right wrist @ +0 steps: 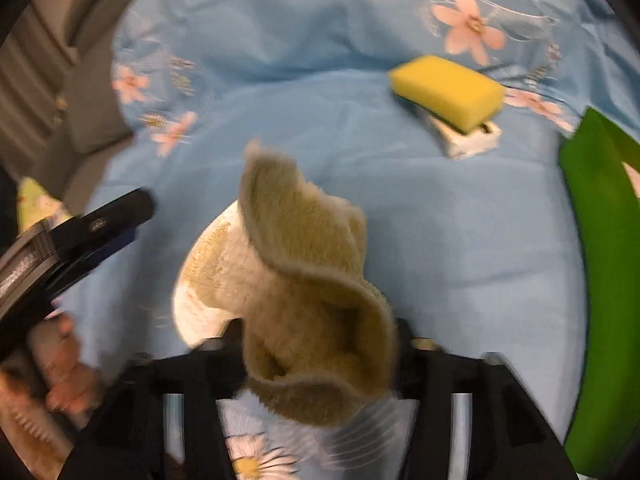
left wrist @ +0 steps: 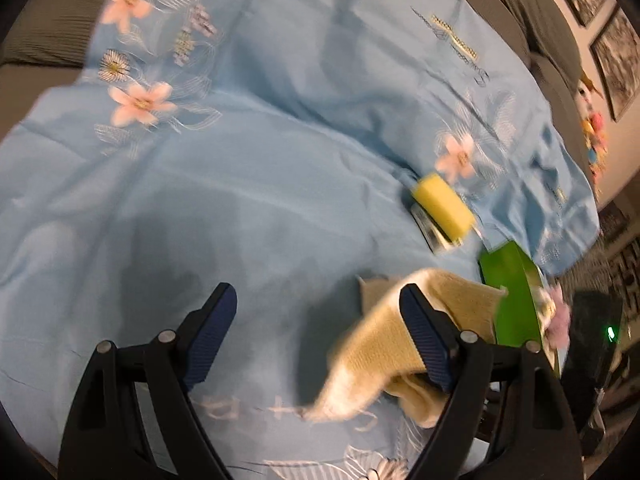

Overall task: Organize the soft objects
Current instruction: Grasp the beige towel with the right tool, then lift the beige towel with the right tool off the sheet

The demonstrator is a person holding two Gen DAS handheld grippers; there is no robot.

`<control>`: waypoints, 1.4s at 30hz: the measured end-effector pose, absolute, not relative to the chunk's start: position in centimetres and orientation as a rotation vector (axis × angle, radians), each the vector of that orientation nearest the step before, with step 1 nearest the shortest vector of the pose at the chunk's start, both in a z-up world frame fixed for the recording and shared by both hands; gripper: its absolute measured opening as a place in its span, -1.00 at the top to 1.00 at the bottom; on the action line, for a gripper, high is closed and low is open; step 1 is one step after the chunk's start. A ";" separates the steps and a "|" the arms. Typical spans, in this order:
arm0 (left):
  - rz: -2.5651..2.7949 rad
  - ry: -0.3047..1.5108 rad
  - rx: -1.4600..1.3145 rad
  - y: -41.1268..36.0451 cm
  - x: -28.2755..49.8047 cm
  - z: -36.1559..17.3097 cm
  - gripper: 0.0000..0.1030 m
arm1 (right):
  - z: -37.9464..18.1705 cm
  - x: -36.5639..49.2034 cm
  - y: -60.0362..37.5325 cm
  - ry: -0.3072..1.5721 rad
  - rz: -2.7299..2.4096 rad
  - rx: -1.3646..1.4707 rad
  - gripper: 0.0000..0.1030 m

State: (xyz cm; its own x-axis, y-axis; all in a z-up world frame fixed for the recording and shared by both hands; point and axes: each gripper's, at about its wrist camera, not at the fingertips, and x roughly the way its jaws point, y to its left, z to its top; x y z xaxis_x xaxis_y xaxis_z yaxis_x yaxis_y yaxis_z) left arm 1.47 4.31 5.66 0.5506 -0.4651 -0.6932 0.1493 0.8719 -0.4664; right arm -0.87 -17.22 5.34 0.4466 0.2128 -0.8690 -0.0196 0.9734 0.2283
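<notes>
Beige fuzzy cloth (right wrist: 304, 300), bunched between the right gripper (right wrist: 320, 332) fingers; whether the pads press it, cannot tell. Left gripper (left wrist: 320, 316) spread, nothing between its pads, just left of the cloth. Yellow sponge (right wrist: 446, 90) beyond the cloth on the blue floral bedspread (right wrist: 440, 220). Green bag (right wrist: 600, 280) right of the cloth.

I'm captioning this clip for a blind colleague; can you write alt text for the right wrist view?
A fuzzy cream sock stands crumpled between the right gripper's fingers above a light blue floral bedsheet. Beyond it a yellow sponge lies on the sheet, a green bin at the right edge, the left gripper at left.
</notes>
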 end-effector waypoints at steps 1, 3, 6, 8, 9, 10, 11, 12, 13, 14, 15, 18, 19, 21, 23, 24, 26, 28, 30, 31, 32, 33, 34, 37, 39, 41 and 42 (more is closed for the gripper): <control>-0.392 0.933 -0.365 3.7 1.4 5.5 -0.61 | 5.4 -0.9 -17.4 1.101 0.115 0.190 -0.52; -0.415 0.944 -0.332 2.6 1.1 5.3 -0.61 | 6.1 -1.4 -18.0 1.078 0.079 0.184 -0.55; -0.439 0.949 -0.295 1.2 0.8 5.1 -0.61 | 8.1 -2.3 -19.5 1.018 0.079 0.232 -0.61; -0.454 0.952 -0.283 0.7 0.7 5.0 -0.61 | 8.7 -2.7 -20.6 0.991 0.051 0.254 -0.65; -0.460 0.952 -0.279 0.5 0.6 4.9 -0.61 | 9.1 -2.9 -21.2 0.976 0.033 0.270 -0.65; -0.466 0.954 -0.274 0.4 0.6 4.8 -0.61 | 9.3 -3.1 -21.7 0.964 0.021 0.291 -0.65; -0.475 0.958 -0.267 0.2 0.4 4.7 -0.61 | 9.3 -3.4 -22.2 0.958 0.016 0.313 -0.65; -0.486 0.962 -0.262 -0.1 0.2 4.6 -0.61 | 9.3 -3.6 -22.5 0.955 0.016 0.344 -0.65; -0.497 0.969 -0.258 -0.5 0.1 4.4 -0.61 | 9.2 -3.5 -23.0 0.957 0.026 0.384 -0.65; -0.508 0.976 -0.253 -0.8 0.0 4.3 -0.61 | 9.1 -3.5 -23.3 0.962 0.043 0.424 -0.65; -0.516 0.981 -0.251 -1.1 0.0 4.2 -0.61 | 8.8 -3.3 -23.6 0.967 0.066 0.464 -0.65; -0.544 1.007 -0.241 -2.1 -0.2 3.6 -0.61 | 8.1 -3.1 -23.7 0.988 0.121 0.539 -0.65; -0.550 1.019 -0.233 -2.5 -0.3 3.3 -0.61 | 7.9 -2.9 -23.6 0.995 0.128 0.545 -0.65; -0.560 1.034 -0.214 -3.2 -0.5 2.9 -0.61 | 7.5 -2.8 -23.2 1.008 0.127 0.547 -0.65; -0.574 1.047 -0.196 -3.8 -0.6 2.6 -0.61 | 6.8 -2.5 -23.1 1.029 0.123 0.554 -0.65; -0.580 1.052 -0.195 -3.9 -0.6 2.5 -0.61 | 6.3 -2.3 -23.2 1.041 0.116 0.563 -0.65; -0.592 1.070 -0.202 -4.1 -0.6 2.2 -0.61 | 5.8 -2.1 -23.2 1.060 0.081 0.552 -0.65; -0.593 1.086 -0.211 -4.2 -0.5 1.9 -0.61 | 5.8 -2.1 -23.7 1.060 0.028 0.529 -0.65; -0.594 1.093 -0.209 -4.4 -0.6 1.8 -0.61 | 6.1 -2.3 -24.4 1.032 0.011 0.534 -0.65; -0.594 1.092 -0.207 -4.4 -0.6 1.8 -0.61 | 6.3 -2.4 -24.7 1.018 0.006 0.542 -0.65; -0.595 1.090 -0.204 -4.5 -0.7 1.8 -0.61 | 6.4 -2.5 -25.1 1.001 0.002 0.556 -0.66; -0.596 1.089 -0.203 -4.5 -0.7 1.8 -0.61 | 6.4 -2.5 -25.4 0.986 -0.001 0.570 -0.72; -0.595 1.089 -0.200 -4.7 -0.8 1.7 -0.60 | 6.1 -2.4 -25.7 0.978 0.004 0.592 -0.77; -0.588 1.079 -0.176 -5.1 -0.9 1.7 -0.60 | 4.6 -1.8 -25.6 1.042 0.057 0.667 -0.81; -0.590 1.071 -0.161 -5.4 -1.0 1.6 -0.60 | 3.9 -1.5 -24.9 1.071 0.109 0.709 -0.81; -0.590 1.067 -0.152 -5.6 -1.0 1.5 -0.58 | 3.4 -1.3 -23.9 1.096 0.154 0.713 -0.81; -0.590 1.064 -0.149 -5.6 -1.0 1.5 -0.58 | 3.3 -1.2 -23.3 1.105 0.168 0.703 -0.81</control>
